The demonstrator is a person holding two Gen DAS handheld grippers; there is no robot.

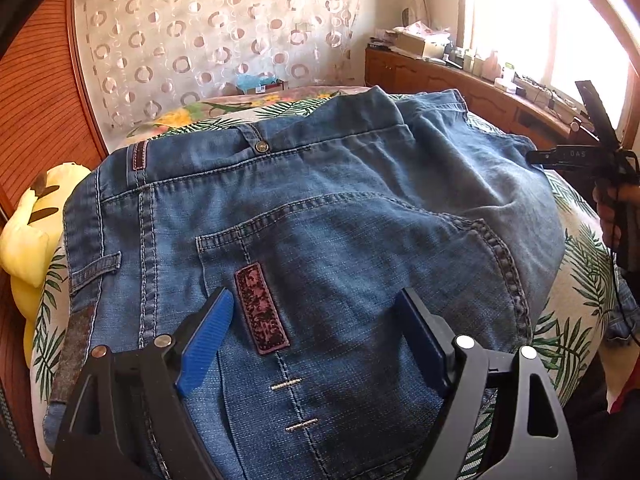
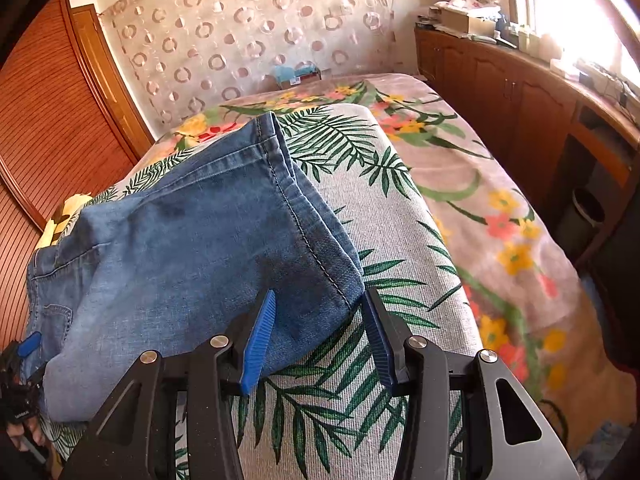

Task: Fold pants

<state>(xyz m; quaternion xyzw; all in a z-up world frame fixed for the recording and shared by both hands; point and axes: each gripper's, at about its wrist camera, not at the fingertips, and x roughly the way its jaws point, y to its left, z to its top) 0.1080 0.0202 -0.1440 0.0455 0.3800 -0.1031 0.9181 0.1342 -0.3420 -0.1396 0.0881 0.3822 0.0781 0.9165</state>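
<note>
The blue denim jeans (image 1: pixel 320 208) lie folded on a bed covered by a palm-leaf sheet (image 2: pixel 360 360), seat side up; the left claw (image 1: pixel 316 340) hangs over the back pocket with its blue pads (image 1: pixel 208 340) well apart, clamping nothing, a maroon patch (image 1: pixel 262 308) just inside its left pad and the waistband button (image 1: pixel 262 147) far ahead of it; a yellow plush toy (image 1: pixel 28 240) sits off to its left beside the bed; the right claw (image 2: pixel 320 340) stands half apart at the hem end of the legs (image 2: pixel 304 216), the hem corner lying between its pads, neither pad visibly pressing the cloth; ahead of it stretches a floral blanket (image 2: pixel 460 152), and to its right a wooden cabinet (image 2: pixel 520 92) under the window.
</note>
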